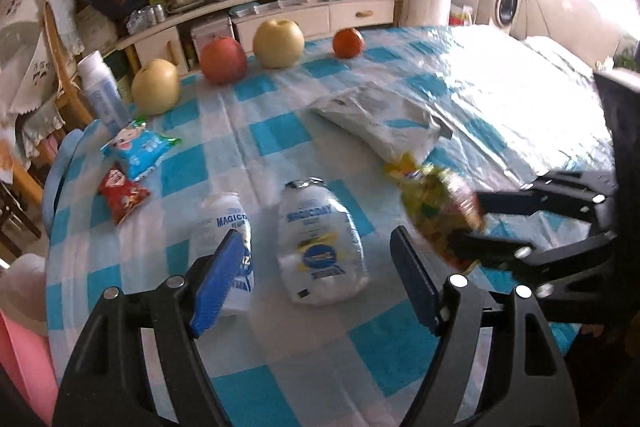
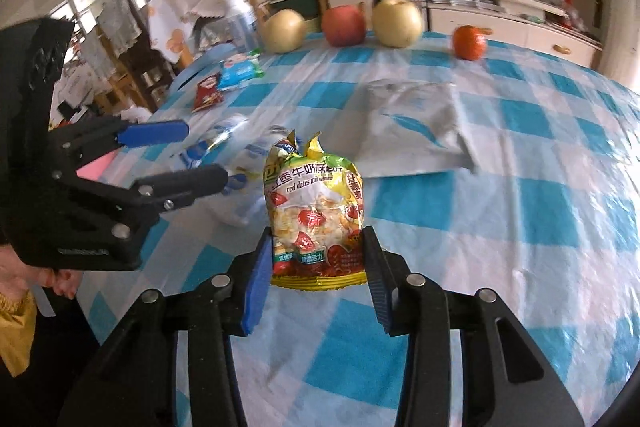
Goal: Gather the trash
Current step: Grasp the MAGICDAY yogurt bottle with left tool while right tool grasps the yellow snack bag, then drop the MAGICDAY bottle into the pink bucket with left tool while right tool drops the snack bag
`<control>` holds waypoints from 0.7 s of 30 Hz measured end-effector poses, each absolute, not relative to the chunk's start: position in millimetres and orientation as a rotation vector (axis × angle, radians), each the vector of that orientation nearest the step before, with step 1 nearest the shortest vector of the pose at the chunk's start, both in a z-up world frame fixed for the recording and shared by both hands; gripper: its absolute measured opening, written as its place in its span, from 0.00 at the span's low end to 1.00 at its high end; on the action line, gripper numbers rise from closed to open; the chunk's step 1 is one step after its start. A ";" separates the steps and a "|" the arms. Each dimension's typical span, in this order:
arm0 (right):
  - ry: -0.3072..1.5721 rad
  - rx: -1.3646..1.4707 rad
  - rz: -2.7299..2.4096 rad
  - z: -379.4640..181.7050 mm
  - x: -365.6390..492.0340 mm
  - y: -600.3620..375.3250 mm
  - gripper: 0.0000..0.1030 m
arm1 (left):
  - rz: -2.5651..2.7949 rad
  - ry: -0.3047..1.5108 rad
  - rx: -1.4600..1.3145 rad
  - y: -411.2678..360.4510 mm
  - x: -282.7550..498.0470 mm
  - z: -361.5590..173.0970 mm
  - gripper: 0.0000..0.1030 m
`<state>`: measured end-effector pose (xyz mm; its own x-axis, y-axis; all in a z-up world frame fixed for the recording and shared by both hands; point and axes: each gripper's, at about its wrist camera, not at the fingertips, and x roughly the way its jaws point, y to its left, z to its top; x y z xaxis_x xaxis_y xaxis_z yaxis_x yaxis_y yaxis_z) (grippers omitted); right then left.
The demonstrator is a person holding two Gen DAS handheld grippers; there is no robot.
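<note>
Oatmeal packet (image 2: 316,215) pinched in right gripper (image 2: 316,263) fingers; left gripper (image 1: 316,283) wide, empty. Keep grip firm w/o crushing.

Our right gripper (image 2: 316,267) has its jaws closed on the yellow oatmeal packet (image 2: 314,211), pads pressed to both its sides. Our left gripper (image 1: 316,279) hangs with jaws spread wide, nothing between them, reaching in beside the right.

Black tongs (image 2: 316,275) with blue pads (image 2: 256,287), silver screws, yellow sleeve (image 2: 16,331).
</note>
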<state>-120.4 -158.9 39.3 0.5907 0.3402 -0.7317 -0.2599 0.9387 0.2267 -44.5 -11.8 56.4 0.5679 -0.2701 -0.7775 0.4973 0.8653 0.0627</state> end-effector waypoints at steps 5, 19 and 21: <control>0.851 0.137 0.334 44.7 -128.5 -170.6 0.43 | -0.433 0.899 0.311 -24.9 -32.8 39.9 0.74; 0.835 0.143 0.352 49.5 -139.4 -169.5 0.43 | -0.345 0.983 0.211 -26.1 -10.5 13.1 0.59; 0.833 0.141 0.354 50.0 -141.9 -167.2 0.43 | -0.329 0.982 0.200 -26.2 -10.7 13.2 0.59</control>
<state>-141.9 -167.2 50.0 0.6180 0.3613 -0.6983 -0.2519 0.9323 0.2595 -10.7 -26.2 13.2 0.5113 -0.1822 -0.8398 0.3611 0.9324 0.0175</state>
